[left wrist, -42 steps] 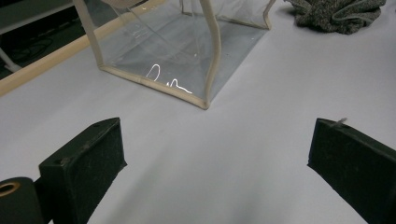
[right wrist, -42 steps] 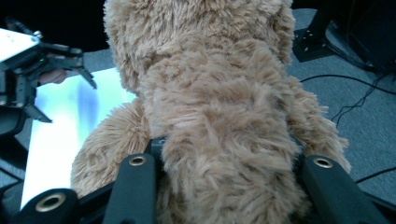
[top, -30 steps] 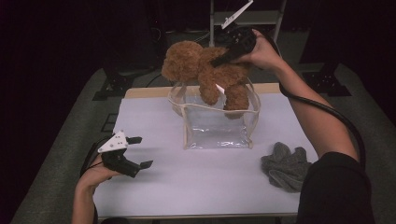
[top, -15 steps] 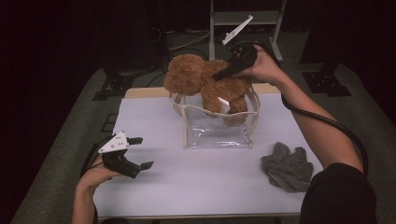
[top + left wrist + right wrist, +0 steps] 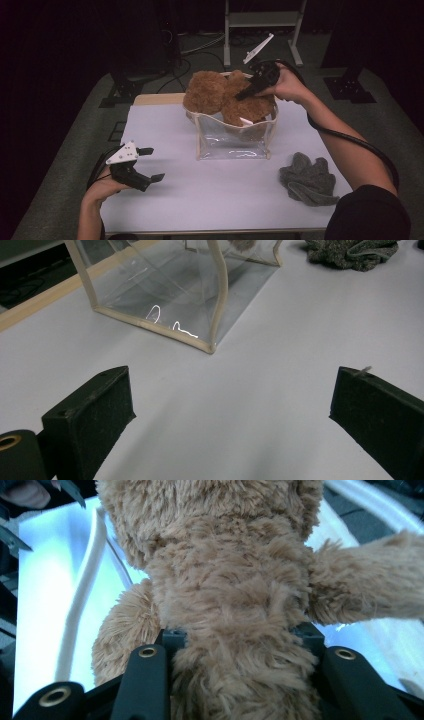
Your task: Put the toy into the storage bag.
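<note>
The table (image 5: pixel 200 210) is white, with a clear bag (image 5: pixel 234 142) standing open toward its far edge. A brown teddy bear (image 5: pixel 225 97) sits half in the bag – its lower body is down inside the clear walls, its head and upper body above the rim. The right gripper (image 5: pixel 247 92) is clamped on the bear's body; in the right gripper view the jaws press into the fur (image 5: pixel 235 620) from both sides, with the bag's pale rim (image 5: pixel 82 595) beside the bear. A grey cloth (image 5: pixel 307 179) lies crumpled near the table's right edge, well apart from the bag. The left gripper (image 5: pixel 150 164) rests low at the near left – jaws wide apart, nothing between them, above bare table.
</note>
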### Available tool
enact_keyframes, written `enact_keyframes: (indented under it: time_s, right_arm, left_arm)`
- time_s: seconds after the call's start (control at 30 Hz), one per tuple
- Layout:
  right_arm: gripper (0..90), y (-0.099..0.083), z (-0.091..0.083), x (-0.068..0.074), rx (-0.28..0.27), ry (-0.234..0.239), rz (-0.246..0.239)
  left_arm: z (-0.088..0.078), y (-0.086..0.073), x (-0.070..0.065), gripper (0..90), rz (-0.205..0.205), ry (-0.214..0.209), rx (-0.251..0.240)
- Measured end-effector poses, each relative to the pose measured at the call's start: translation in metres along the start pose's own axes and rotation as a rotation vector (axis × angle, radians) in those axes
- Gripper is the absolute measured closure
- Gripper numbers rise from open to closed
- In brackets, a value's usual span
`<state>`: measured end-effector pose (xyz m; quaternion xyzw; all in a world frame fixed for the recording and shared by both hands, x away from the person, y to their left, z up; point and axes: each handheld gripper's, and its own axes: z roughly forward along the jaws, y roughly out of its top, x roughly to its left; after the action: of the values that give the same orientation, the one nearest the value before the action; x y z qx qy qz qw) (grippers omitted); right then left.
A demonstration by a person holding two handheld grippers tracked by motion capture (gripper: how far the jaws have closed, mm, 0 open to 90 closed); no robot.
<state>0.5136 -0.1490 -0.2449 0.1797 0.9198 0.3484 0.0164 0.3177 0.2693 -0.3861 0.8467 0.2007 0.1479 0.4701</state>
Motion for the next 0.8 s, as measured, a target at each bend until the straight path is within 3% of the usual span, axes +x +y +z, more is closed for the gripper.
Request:
enact_keyframes:
  time_s: [0.53,0.8]
  right_arm:
    - [54.8,-0.017,0.03,-0.003,0.116,0.015,0.041]
    - [42.2,-0.017,0.031,-0.001,0.135,-0.008,0.026]
  left_arm:
    - [0.001,-0.002,0.0,2.9,-0.006,-0.009,0.005]
    - [0.002,-0.002,-0.001,2.9,-0.008,-0.01,0.005]
